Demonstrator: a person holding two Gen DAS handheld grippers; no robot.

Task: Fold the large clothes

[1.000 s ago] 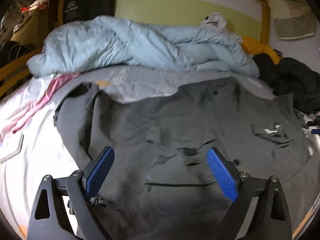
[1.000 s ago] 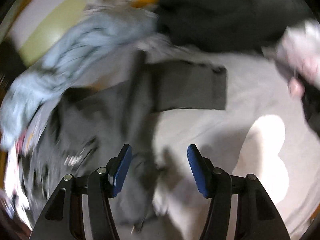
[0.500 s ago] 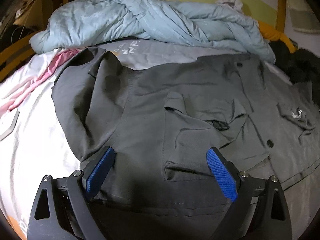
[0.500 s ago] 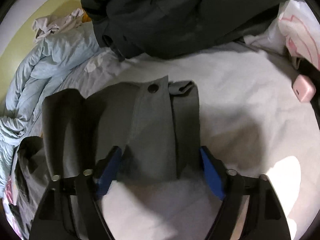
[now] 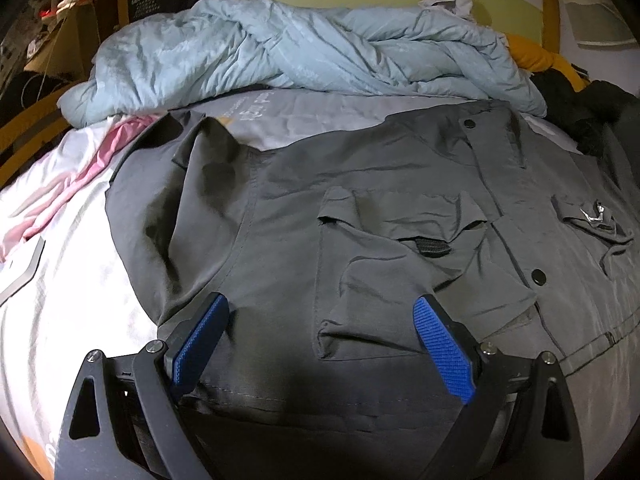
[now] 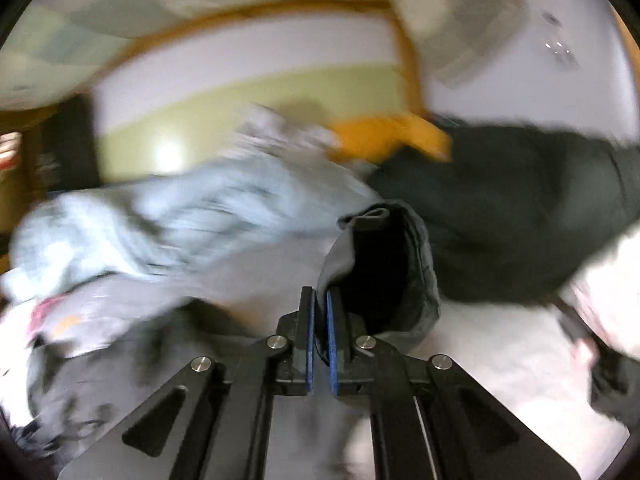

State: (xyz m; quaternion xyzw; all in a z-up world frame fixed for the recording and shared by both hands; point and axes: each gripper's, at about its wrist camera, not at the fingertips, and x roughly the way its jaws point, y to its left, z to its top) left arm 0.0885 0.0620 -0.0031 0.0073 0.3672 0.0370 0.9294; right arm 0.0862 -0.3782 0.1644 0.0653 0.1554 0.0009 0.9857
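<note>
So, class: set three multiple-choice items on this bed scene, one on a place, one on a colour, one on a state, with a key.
1. Where does the crumpled duvet lie?
A. beyond the grey jacket
B. under the jacket
C. on the floor

2. What colour are the pads on the left tongs?
A. red
B. blue
C. yellow

3. How are the right tongs?
A. wide open
B. out of view
C. shut on a sleeve

Key: 1 A, the duvet is heaped past the jacket's far edge. 2 B, both pads show blue. 3 C, the pads pinch grey cloth.
</note>
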